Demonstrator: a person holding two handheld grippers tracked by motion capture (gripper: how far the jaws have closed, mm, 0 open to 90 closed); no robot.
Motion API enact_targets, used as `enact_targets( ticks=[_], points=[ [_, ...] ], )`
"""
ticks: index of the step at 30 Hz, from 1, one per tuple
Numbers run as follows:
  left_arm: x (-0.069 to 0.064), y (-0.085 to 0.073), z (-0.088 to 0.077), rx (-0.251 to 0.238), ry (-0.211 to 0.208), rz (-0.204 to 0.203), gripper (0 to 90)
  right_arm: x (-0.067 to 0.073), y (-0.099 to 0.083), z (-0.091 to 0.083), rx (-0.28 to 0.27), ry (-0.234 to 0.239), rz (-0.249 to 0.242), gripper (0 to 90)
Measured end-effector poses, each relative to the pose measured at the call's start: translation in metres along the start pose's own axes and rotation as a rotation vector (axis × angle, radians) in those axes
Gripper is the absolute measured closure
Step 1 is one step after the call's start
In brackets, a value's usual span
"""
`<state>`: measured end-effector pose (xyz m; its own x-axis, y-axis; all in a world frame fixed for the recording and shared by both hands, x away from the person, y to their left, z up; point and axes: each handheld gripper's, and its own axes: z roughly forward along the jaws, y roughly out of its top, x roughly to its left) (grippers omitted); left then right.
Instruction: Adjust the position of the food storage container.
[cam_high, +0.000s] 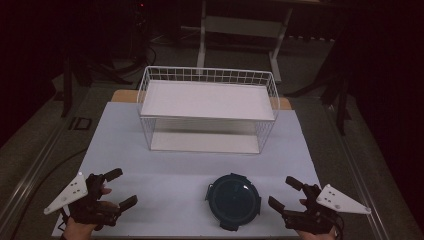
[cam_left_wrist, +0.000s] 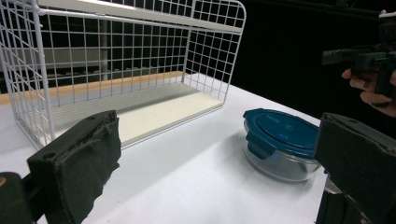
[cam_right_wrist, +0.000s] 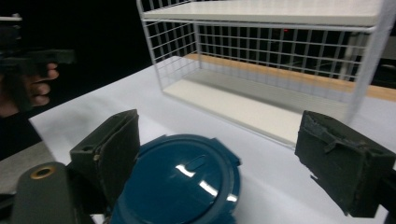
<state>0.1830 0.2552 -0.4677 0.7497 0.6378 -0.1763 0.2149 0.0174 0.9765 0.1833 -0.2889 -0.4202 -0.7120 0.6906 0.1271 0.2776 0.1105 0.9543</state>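
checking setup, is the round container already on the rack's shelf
No, the round container sits on the table in front of the wire rack.

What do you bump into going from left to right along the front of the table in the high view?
left gripper → round container with the blue lid → right gripper

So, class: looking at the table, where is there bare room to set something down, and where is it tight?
Free: the wide strip of table between the wire rack in the high view and the near edge, left of the round lidded container; also the rack's top shelf and bottom shelf. Tight: the gap between the container and the right tongs.
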Motion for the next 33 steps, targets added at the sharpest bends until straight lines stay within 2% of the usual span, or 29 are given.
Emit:
enact_targets(
  ticks=[5,6,8,9,10,11,12,13,15,17,18,20,21,25,28,33],
  points=[
    [0.000,0.000,0.000,-0.001,-0.002,0.000,1.1,0.004,-0.007,0.006,0.047,0.019,0.003,18.6],
    [0.000,0.000,0.000,-0.002,-0.003,0.002,1.1,0.005,-0.012,0.010,0.078,0.040,0.009,27.4],
    [0.000,0.000,0.000,-0.003,-0.003,0.002,1.1,0.005,-0.015,0.012,0.097,0.051,0.011,29.6],
    [0.001,0.000,0.000,-0.003,-0.004,0.000,1.1,0.005,-0.022,0.015,0.124,0.068,0.013,40.7],
    [0.001,0.000,0.000,-0.001,-0.004,-0.001,1.1,0.006,-0.025,0.016,0.142,0.075,0.001,43.9],
    [0.001,0.000,0.000,-0.001,-0.004,-0.001,1.1,0.006,-0.025,0.016,0.142,0.075,0.001,43.9],
    [0.001,0.000,0.001,-0.001,-0.004,-0.003,1.1,0.008,-0.033,0.019,0.180,0.072,-0.008,52.6],
    [0.001,0.000,0.001,-0.001,-0.004,-0.003,1.1,0.008,-0.035,0.020,0.192,0.076,-0.007,54.5],
    [0.001,0.000,0.002,0.000,-0.007,-0.002,1.1,0.006,-0.040,0.022,0.228,0.061,0.002,64.0],
    [0.001,0.000,0.002,0.001,-0.007,0.000,1.1,0.004,-0.042,0.023,0.240,0.058,0.013,66.3],
    [0.001,0.000,0.002,0.002,-0.008,0.001,1.1,0.001,-0.046,0.023,0.270,0.064,0.029,75.8],
    [0.001,0.000,0.002,0.003,-0.008,0.001,1.1,0.000,-0.047,0.023,0.283,0.064,0.025,79.4],
    [0.001,0.000,0.002,0.007,-0.008,0.002,1.1,0.001,-0.050,0.022,0.310,0.071,0.008,87.2],
    [0.001,0.000,0.003,0.008,-0.007,0.003,1.1,0.001,-0.054,0.022,0.339,0.089,0.005,89.7],
    [0.001,0.000,0.002,0.006,-0.007,0.002,1.1,-0.001,-0.059,0.024,0.368,0.115,0.027,89.9],
    [0.000,0.001,0.002,0.004,-0.005,0.006,1.1,0.002,-0.061,0.026,0.390,0.135,0.016,90.0]
  ],
)
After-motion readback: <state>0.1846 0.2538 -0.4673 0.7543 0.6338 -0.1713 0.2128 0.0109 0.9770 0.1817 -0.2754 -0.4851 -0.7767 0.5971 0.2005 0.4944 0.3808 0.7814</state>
